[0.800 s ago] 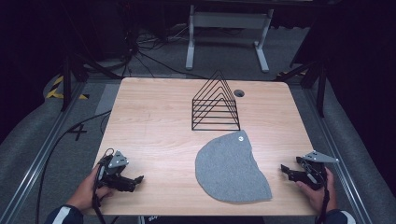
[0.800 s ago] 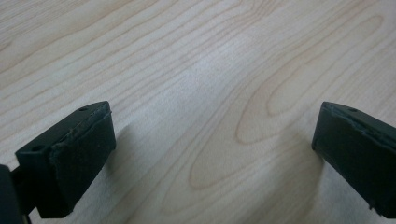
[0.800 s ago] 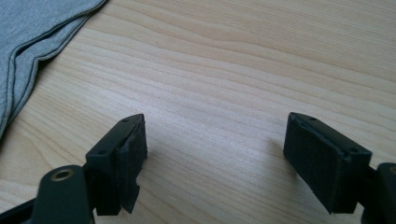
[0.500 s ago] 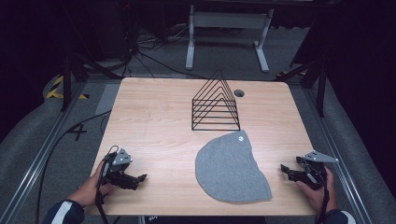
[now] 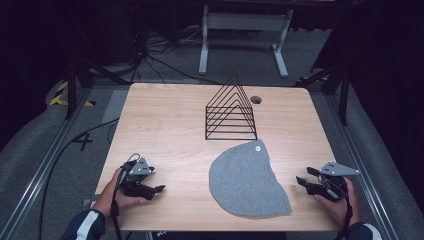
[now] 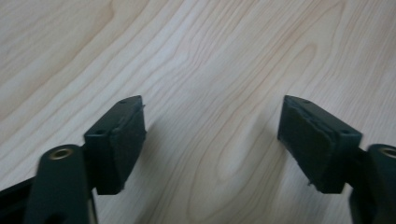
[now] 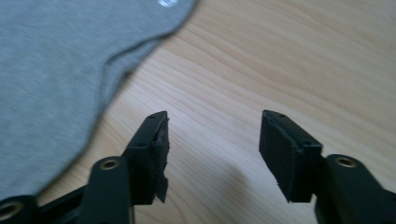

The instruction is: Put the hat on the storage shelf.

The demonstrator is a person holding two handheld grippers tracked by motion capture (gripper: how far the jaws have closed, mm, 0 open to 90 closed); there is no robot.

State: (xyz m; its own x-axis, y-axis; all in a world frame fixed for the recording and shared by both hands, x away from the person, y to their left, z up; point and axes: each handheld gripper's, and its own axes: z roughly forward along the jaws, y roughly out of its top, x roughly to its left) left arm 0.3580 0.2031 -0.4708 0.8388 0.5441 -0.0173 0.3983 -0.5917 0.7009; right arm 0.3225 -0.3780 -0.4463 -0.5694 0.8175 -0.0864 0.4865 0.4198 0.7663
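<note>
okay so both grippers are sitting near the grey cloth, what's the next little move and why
Probably ease the right gripper toward the grey cloth's near edge. Its jaws stand open over bare table, and in the right gripper view the cloth's hem lies just beyond them, untouched. The left gripper sits farther off.

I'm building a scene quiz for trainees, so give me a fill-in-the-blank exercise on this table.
1. The grey cloth lies in front of the black wire ____.
2. The left gripper has its jaws ____, nothing between them.
3. The right gripper points toward the ____.
4. The table top looks like ____.

Missing words: rack; open; cloth; wood
</note>
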